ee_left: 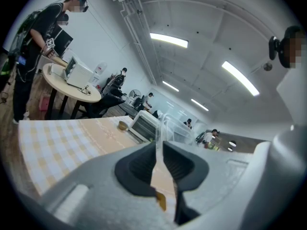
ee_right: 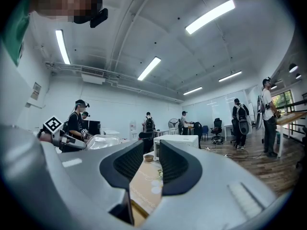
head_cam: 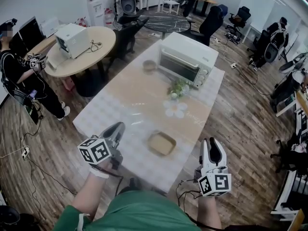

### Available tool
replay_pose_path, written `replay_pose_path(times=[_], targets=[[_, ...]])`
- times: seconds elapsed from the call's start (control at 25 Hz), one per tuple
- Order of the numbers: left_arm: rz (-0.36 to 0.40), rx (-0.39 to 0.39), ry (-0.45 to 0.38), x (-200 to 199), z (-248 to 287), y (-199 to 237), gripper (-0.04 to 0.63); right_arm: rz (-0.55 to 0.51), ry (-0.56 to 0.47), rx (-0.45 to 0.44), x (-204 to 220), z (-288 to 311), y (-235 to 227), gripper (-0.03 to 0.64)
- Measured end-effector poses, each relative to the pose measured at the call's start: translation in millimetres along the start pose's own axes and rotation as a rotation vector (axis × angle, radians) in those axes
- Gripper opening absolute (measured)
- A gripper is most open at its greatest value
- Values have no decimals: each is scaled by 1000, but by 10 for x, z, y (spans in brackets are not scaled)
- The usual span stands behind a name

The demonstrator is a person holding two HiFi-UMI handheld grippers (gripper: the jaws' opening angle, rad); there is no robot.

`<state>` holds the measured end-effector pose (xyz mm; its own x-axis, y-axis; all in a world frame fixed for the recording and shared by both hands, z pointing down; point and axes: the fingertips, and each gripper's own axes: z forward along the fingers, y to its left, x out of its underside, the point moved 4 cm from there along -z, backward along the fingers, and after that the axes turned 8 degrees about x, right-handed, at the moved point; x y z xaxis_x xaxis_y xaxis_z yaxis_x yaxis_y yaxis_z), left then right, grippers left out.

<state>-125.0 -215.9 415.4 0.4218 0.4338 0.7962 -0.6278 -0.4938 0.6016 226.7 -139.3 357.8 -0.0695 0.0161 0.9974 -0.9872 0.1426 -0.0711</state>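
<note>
I stand at the near end of a long table (head_cam: 113, 110) with a beige and checked cloth. My left gripper (head_cam: 117, 128) hovers over the table's near left corner, jaws shut on nothing (ee_left: 159, 145). At the near right edge my right gripper (head_cam: 212, 143) points along the table, its jaws closed to a thin slit and empty (ee_right: 152, 152). A shallow tan tray (head_cam: 161, 143) lies between the two grippers. Farther on are a white flower-shaped mat (head_cam: 175, 109), a small green plant (head_cam: 178, 87), a white toaster oven (head_cam: 185, 59) (ee_left: 144, 123) (ee_right: 175, 145) and a small brown bowl (head_cam: 149, 65) (ee_left: 123, 125) (ee_right: 149, 158).
A round wooden table (head_cam: 96, 54) at the left carries a white appliance (head_cam: 72, 40); a person (head_cam: 19, 76) with grippers stands beside it. Office chairs (head_cam: 211, 20) and another dark table (head_cam: 166, 23) stand beyond the far end. Cables run over the wooden floor (head_cam: 245, 124).
</note>
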Motion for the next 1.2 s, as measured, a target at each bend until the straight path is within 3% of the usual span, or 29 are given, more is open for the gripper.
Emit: replay_pose_path(times=[1.2], targets=[[-15, 6, 18, 143, 63, -65, 41, -2, -3, -6, 13, -62, -112, 95]])
